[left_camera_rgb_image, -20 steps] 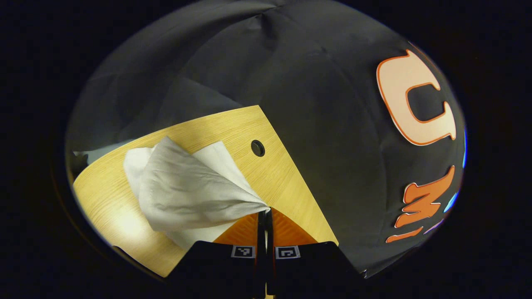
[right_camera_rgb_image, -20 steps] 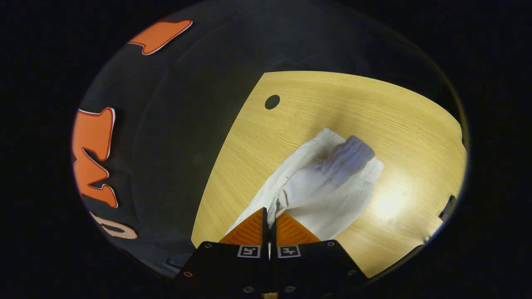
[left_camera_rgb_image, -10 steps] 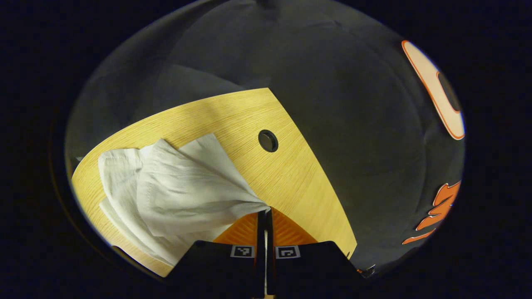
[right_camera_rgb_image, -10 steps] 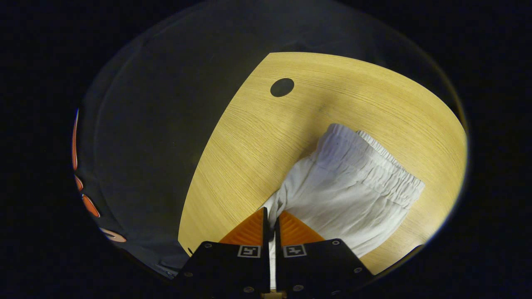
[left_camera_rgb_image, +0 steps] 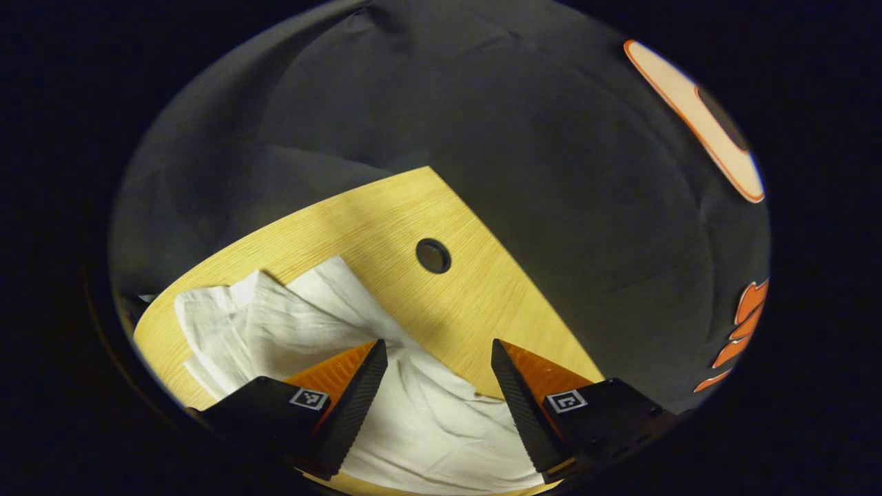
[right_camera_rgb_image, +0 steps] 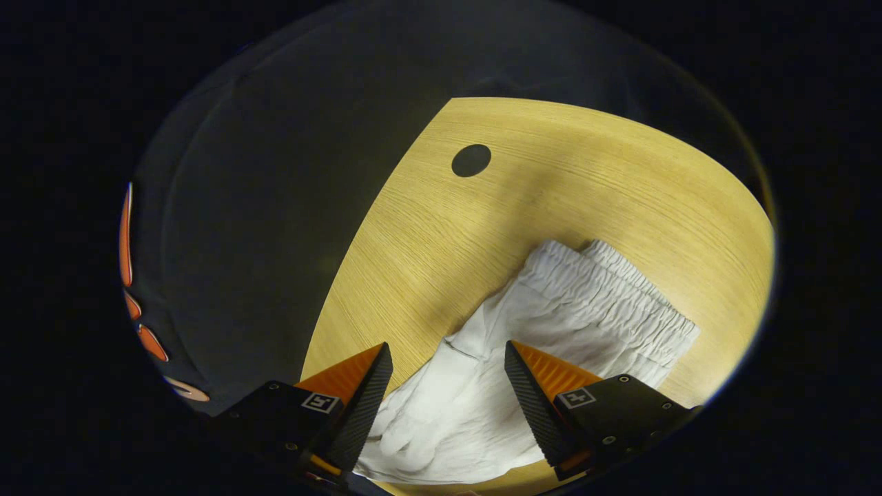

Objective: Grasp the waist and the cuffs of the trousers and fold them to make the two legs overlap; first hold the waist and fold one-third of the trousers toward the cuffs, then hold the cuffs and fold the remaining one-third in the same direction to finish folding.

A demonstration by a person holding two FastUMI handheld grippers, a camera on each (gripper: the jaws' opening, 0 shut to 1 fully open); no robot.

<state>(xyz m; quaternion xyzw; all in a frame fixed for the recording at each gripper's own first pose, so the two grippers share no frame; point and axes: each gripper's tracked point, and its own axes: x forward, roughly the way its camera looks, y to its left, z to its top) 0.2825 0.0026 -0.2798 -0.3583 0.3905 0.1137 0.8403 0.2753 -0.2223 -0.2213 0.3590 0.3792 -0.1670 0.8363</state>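
In the left gripper view, the left gripper (left_camera_rgb_image: pixel 436 344) sits at the bottom of the frame with its two fingers spread wide apart, one tip at lower centre-left and the other at lower centre-right, both pointing up into the frame. In the right gripper view, the right gripper (right_camera_rgb_image: pixel 448 346) takes the same pose along the bottom edge: fingers parted, tips angled slightly outward, nothing pressed between them. Each body fills the lower corners.

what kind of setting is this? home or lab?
Most likely a staged recording booth, not a home: black cloth wall draped close behind a light wooden table with a cable hole, and white trousers as a prop.
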